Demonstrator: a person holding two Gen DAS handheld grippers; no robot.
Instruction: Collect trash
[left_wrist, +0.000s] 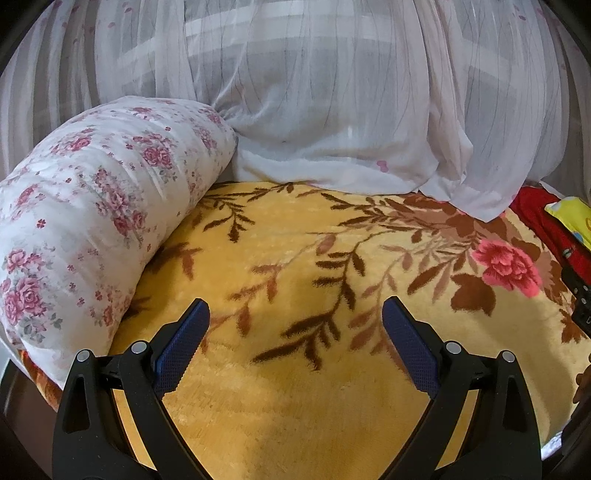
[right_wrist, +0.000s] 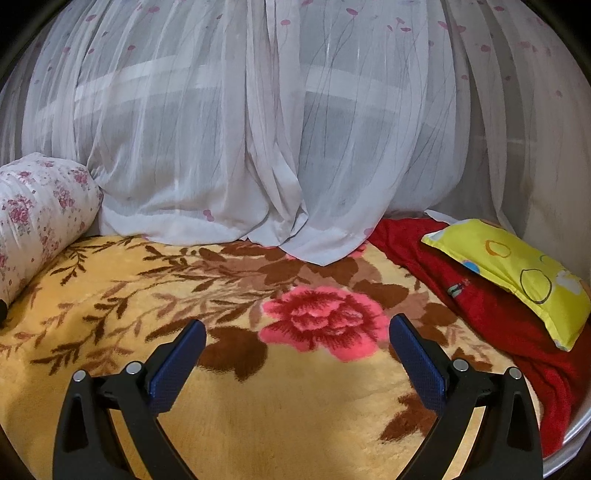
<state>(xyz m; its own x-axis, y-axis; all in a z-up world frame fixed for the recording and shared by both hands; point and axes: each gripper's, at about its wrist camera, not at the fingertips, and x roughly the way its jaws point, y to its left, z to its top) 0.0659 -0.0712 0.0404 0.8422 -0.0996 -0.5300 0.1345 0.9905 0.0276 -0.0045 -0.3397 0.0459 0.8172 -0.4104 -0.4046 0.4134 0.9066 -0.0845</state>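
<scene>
Both grippers, left gripper (left_wrist: 295, 308) and right gripper (right_wrist: 297, 326), are held wide apart, gripping nothing, above the yellow plush floral blanket (right_wrist: 258, 406); a rose-printed white bolster (left_wrist: 85, 206) is seen alongside.

Plush golden-yellow blanket (right_wrist: 277, 406): brown leaf sprays, one pink-red rose. Left of blanket, white bolster pillow (left_wrist: 92, 221), pink rose print. Behind blanket, sheer white curtain (right_wrist: 258, 147), small pink flowers. Right of blanket, red fleece cloth (right_wrist: 498, 314); on it, bright yellow cushion (right_wrist: 517, 273), circle outlines.
</scene>
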